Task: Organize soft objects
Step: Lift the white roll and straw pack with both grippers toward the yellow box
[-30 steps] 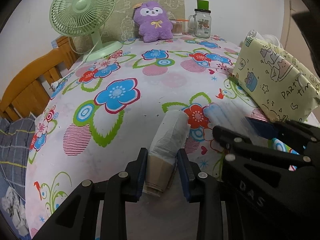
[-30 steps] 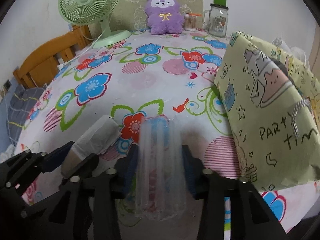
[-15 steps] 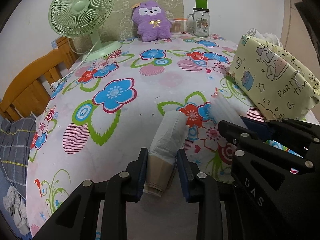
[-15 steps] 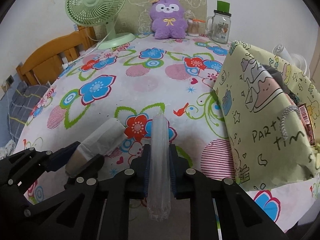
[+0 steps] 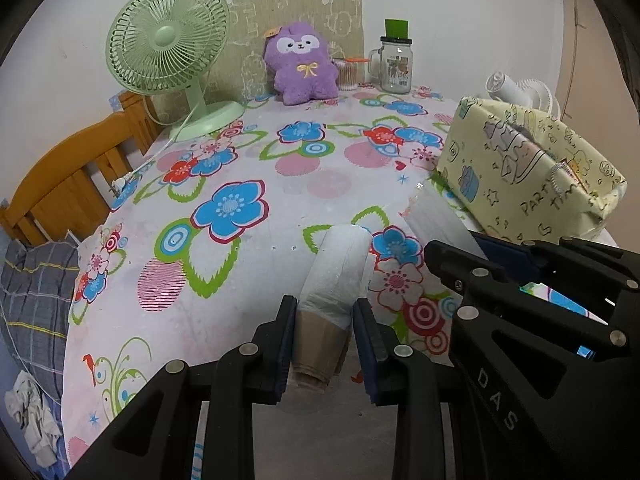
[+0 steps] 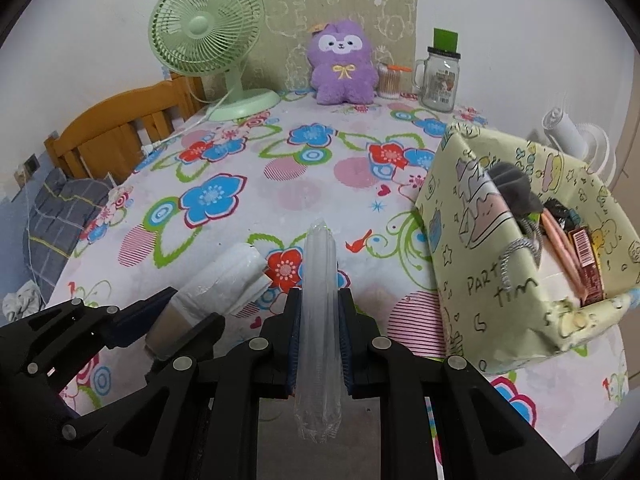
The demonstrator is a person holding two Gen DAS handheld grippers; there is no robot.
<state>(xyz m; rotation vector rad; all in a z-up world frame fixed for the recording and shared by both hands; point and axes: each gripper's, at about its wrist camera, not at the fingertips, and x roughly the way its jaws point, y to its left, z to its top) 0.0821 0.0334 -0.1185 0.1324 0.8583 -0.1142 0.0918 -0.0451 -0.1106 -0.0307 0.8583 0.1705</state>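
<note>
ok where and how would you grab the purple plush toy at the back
Take the purple plush toy across its body, just below the head, coming from the front. It sits upright facing forward against the cardboard, so the back is blocked; the cotton swab jar crowds one side, so close the tool carefully there.

Both wrist cameras looked forward and steeply down along their fingers, close over the near end of the table (image 5: 248, 292). The left sat left of the right; both shared the fan (image 5: 168, 38), plush (image 6: 344, 64) and bag (image 6: 500, 240).

Gift bag's (image 6: 500, 280) contents half-hidden; jar (image 6: 439, 80) label too small.
</note>
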